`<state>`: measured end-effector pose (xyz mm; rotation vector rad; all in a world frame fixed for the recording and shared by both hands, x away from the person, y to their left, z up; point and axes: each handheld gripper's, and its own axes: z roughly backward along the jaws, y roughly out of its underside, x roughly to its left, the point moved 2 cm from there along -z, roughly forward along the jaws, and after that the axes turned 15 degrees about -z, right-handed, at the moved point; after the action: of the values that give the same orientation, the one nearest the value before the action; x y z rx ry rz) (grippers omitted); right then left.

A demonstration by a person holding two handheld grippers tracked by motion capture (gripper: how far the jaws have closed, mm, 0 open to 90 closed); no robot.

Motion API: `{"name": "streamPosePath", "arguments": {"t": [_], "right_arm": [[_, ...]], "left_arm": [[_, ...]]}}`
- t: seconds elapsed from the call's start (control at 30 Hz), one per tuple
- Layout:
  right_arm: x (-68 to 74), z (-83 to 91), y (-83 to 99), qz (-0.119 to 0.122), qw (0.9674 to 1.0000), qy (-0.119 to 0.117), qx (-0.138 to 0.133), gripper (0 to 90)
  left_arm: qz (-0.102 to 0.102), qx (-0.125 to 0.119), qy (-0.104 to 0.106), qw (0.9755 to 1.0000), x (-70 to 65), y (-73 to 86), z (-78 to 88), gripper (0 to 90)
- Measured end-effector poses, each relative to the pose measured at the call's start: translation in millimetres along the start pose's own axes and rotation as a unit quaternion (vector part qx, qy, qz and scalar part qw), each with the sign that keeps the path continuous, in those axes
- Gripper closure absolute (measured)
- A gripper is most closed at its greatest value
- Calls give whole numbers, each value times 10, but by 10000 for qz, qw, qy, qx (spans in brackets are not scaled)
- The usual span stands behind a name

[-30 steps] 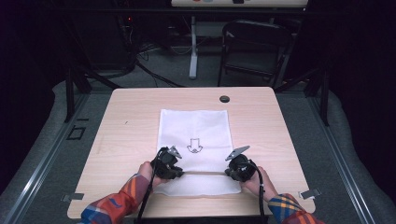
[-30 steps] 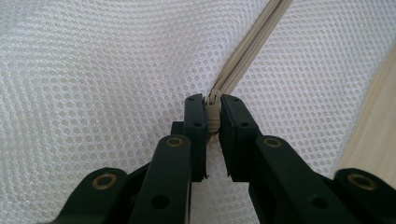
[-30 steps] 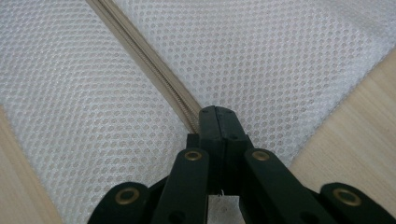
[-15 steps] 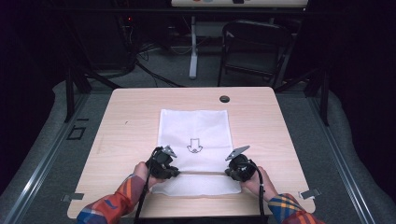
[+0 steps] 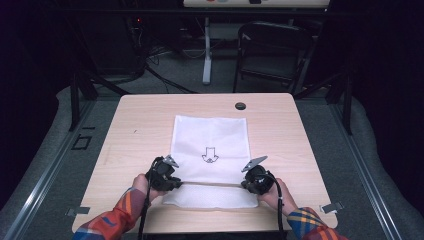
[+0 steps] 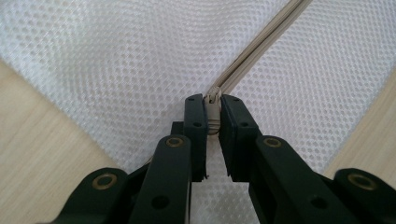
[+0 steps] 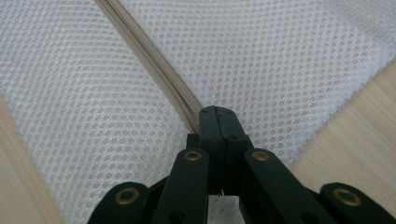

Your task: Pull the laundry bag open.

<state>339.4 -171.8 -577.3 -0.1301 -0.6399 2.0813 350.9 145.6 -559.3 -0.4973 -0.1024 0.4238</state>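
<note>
Since a second ago my left gripper [image 5: 176,183] has slid left along the zipper [image 6: 252,51], clamped on its slider [image 6: 212,105]. My right gripper [image 5: 248,185], jaws together on the mesh bag [image 5: 210,135] lower-centre on the counter [image 5: 135,125], held. Zipping or unzipping, I cannot tell.

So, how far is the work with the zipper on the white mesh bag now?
Done: both grips are set. The right gripper is shut on the zipper end of the mesh bag, and the left gripper is shut on the zipper pull. In hand: the pull sits at the bag's left end. Left: I cannot tell whether the teeth are open or closed, so probably the slide itself.
</note>
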Motion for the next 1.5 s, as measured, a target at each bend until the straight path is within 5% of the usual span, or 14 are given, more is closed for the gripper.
{"name": "streamPosePath", "arguments": {"t": [0.53, 1.0, 1.43, 1.5], "right_arm": [[-1, 3, -5, 64, 10000, 16, 25, 900], [1, 0, -1, 24, 10000, 2, 1, 900], [-18, 7, 11, 85, 9999, -68, -28, 900], [11, 4, 2, 153, 9999, -28, -48, 876]], "left_arm": [[251, 58, -122, 9996, 56, 155, 116, 811], [663, 162, -320, 9972, 157, 395, 240, 811], [626, 115, -366, 9973, 147, 378, 231, 797], [606, 94, -352, 9975, 152, 367, 241, 698]]}}
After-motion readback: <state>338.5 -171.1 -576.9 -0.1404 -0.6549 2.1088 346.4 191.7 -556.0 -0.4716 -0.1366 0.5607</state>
